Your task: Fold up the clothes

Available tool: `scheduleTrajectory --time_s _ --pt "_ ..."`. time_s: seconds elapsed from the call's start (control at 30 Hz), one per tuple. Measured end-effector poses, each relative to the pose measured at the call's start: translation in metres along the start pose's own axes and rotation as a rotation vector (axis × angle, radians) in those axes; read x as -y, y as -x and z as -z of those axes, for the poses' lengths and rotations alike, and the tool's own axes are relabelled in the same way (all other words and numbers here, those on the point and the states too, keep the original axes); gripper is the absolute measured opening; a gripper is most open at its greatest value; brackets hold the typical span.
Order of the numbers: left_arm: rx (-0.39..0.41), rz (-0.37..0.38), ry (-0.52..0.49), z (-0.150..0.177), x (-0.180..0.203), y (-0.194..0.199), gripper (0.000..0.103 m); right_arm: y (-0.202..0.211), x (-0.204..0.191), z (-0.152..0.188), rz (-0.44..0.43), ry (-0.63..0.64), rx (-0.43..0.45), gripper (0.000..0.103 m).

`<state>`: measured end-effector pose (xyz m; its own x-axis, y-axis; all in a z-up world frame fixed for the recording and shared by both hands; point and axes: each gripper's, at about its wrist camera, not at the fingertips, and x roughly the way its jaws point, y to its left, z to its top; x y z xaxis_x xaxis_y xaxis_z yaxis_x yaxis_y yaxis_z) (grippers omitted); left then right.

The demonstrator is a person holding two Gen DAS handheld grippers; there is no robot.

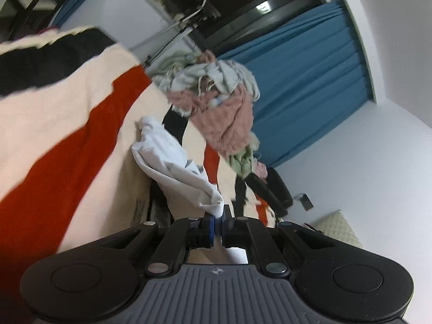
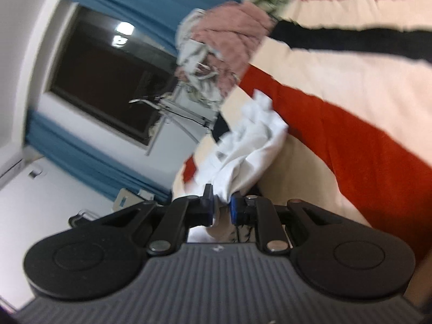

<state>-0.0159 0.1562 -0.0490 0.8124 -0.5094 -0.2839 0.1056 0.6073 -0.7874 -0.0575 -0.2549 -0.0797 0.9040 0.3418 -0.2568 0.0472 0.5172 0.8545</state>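
A crumpled white garment (image 1: 172, 162) hangs lifted above the striped cream, red and black blanket (image 1: 67, 124). My left gripper (image 1: 219, 216) is shut on one corner of it. In the right wrist view the same white garment (image 2: 251, 148) bunches up from my right gripper (image 2: 222, 202), whose jaws are shut on another edge of it. Both views are tilted and the right one is blurred.
A pile of pink, grey and green clothes (image 1: 218, 100) lies on the blanket beyond the garment; it also shows in the right wrist view (image 2: 224, 46). Blue curtains (image 1: 310, 81), a dark window (image 2: 108, 81) and white walls stand behind. A black bag (image 1: 272, 189) lies by the pile.
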Motion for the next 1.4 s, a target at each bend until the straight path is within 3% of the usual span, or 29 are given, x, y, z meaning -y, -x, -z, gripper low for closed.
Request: scheduleTrajectory --time_s 0.17,0.33,0.43,0.57,0.67,0.73,0.83,0.93,1.1,1.13,1.2,1.23,1.27,1.3,1.4 --pt "-0.033 -0.005 -0.016 0.031 0.009 0.044 0.004 0.063 -0.008 0.024 0.004 0.086 0.0 0.015" --pt "-0.043 -0.037 -0.077 0.018 0.02 0.024 0.005 0.062 -0.005 0.014 0.018 0.058 -0.002 0.015" --pt "-0.048 -0.096 -0.126 -0.012 0.034 -0.017 0.005 0.027 -0.013 -0.011 0.038 0.021 -0.016 0.015" --pt "-0.028 -0.183 -0.227 -0.056 0.039 -0.098 0.006 -0.049 -0.027 -0.053 0.098 -0.004 -0.045 0.015" --pt "-0.06 -0.266 -0.264 -0.076 0.016 -0.167 0.005 -0.12 -0.023 -0.079 0.144 -0.004 -0.082 0.015" --pt "-0.072 -0.29 -0.236 -0.08 -0.004 -0.196 0.005 -0.163 -0.001 -0.086 0.169 -0.051 -0.135 0.015" --pt "-0.057 -0.248 -0.247 -0.079 -0.026 -0.215 0.005 -0.201 0.043 -0.084 0.137 -0.135 -0.176 0.015" --pt "-0.028 -0.196 -0.262 -0.08 -0.033 -0.22 0.005 -0.209 0.067 -0.078 0.097 -0.17 -0.176 0.015" --pt "0.045 -0.155 -0.325 -0.089 -0.026 -0.226 0.006 -0.21 0.045 -0.09 0.025 -0.065 -0.125 0.017" --pt "0.04 -0.157 -0.334 -0.089 -0.027 -0.228 0.006 -0.21 0.041 -0.092 0.006 -0.037 -0.116 0.023" --pt "0.018 -0.144 -0.332 -0.087 -0.032 -0.231 0.011 -0.209 0.038 -0.09 -0.01 -0.025 -0.11 0.052" --pt "0.014 -0.142 -0.326 -0.086 -0.033 -0.231 0.014 -0.208 0.037 -0.09 -0.017 -0.019 -0.107 0.082" --pt "0.012 -0.141 -0.326 -0.084 -0.034 -0.231 0.03 -0.207 0.036 -0.089 -0.025 -0.017 -0.108 0.09" --pt "0.015 -0.139 -0.335 -0.083 -0.033 -0.23 0.051 -0.206 0.035 -0.088 -0.034 -0.029 -0.124 0.09" --pt "0.052 -0.143 -0.365 -0.081 -0.027 -0.221 0.081 -0.198 0.028 -0.086 -0.048 0.0 -0.164 0.09"
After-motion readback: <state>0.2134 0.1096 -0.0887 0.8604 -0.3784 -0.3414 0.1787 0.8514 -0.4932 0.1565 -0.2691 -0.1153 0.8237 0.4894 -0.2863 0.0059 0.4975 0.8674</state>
